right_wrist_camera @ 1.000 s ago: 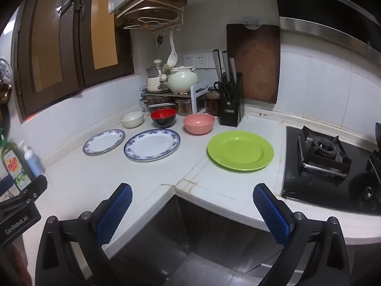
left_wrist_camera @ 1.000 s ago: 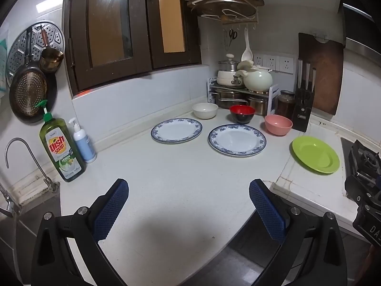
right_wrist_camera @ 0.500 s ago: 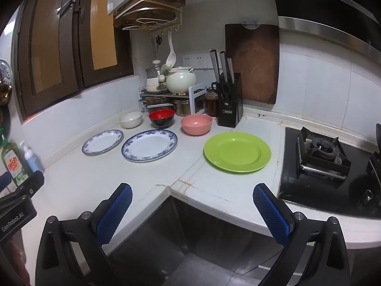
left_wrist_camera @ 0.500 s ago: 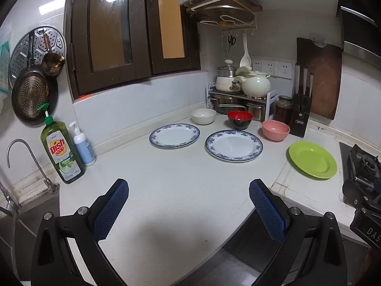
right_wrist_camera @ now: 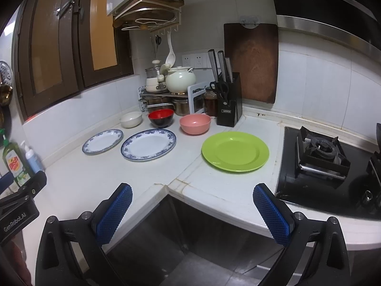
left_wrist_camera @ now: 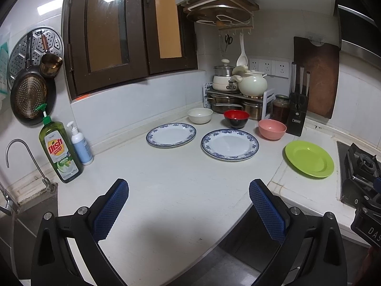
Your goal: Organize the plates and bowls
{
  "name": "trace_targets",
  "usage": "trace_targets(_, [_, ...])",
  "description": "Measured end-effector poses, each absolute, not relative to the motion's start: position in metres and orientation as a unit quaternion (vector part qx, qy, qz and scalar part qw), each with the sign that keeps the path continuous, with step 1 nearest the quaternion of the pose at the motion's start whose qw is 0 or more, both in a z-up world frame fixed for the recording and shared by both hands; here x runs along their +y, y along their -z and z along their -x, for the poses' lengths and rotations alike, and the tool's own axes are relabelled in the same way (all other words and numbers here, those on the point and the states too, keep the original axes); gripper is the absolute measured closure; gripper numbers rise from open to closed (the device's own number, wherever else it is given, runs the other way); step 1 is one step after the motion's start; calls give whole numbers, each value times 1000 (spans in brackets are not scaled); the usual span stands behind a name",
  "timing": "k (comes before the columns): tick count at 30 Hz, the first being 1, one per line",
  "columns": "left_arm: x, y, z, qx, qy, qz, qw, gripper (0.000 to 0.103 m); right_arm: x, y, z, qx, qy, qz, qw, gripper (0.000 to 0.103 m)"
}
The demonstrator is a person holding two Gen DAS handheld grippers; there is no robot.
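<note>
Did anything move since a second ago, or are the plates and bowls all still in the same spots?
Only the grippers shifted a little: the view from each slides slightly. The left gripper and right gripper stay open and empty. Nothing was picked up or put down. The green plate, both blue-rimmed plates and the pink bowl, red bowl and white bowl stayed put.

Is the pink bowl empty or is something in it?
Empty. The round pink bowl sits upright beside the black knife block, and the right wrist view shows only bare pink inside.
</note>
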State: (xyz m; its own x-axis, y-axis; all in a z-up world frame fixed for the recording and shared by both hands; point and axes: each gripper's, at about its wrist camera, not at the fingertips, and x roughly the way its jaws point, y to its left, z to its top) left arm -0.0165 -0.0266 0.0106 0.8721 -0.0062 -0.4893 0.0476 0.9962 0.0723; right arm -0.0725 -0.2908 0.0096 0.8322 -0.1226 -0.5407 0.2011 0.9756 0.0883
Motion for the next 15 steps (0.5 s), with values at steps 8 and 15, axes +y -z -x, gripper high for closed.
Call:
trace_targets(8, [-31, -12, 19, 249, 12, -42, 967, 0, -295, -12, 74, 274, 82, -73, 955, 0])
trace_targets(15, [-35, -14, 24, 245, 9, -44, 968, 0, -296, -12, 74, 273, 80, -73, 956, 0])
